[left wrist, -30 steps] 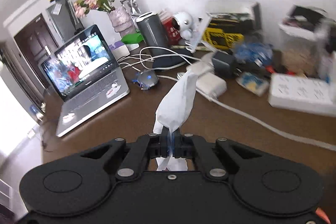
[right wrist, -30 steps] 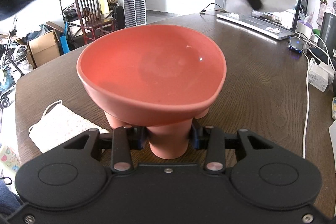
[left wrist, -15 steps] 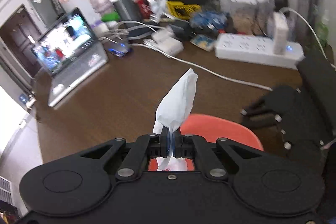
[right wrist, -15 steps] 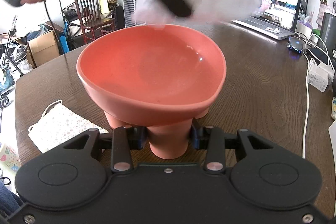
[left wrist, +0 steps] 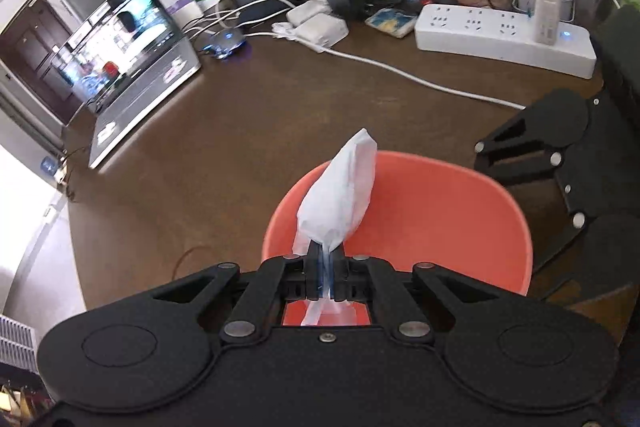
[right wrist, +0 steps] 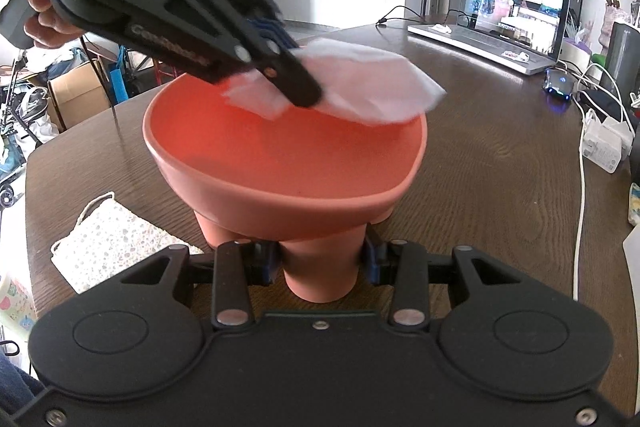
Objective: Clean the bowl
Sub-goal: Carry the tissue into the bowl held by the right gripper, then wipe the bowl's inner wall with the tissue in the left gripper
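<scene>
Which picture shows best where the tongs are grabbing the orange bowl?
The right wrist view. There the right tongs are shut on one round foot under the orange bowl, seen close up. The left wrist view shows only the inside of the bowl and the side of the right tongs; the foot is hidden.

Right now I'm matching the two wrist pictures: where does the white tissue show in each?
Left wrist: the tissue stands at centre, pinched in the left gripper, over the near rim of the red bowl.
Right wrist: the tissue is upper centre, above the bowl's far rim, sticking out right of the left gripper.
Shared landmark: the open laptop, at left in the left view, upper right in the right view.
</scene>
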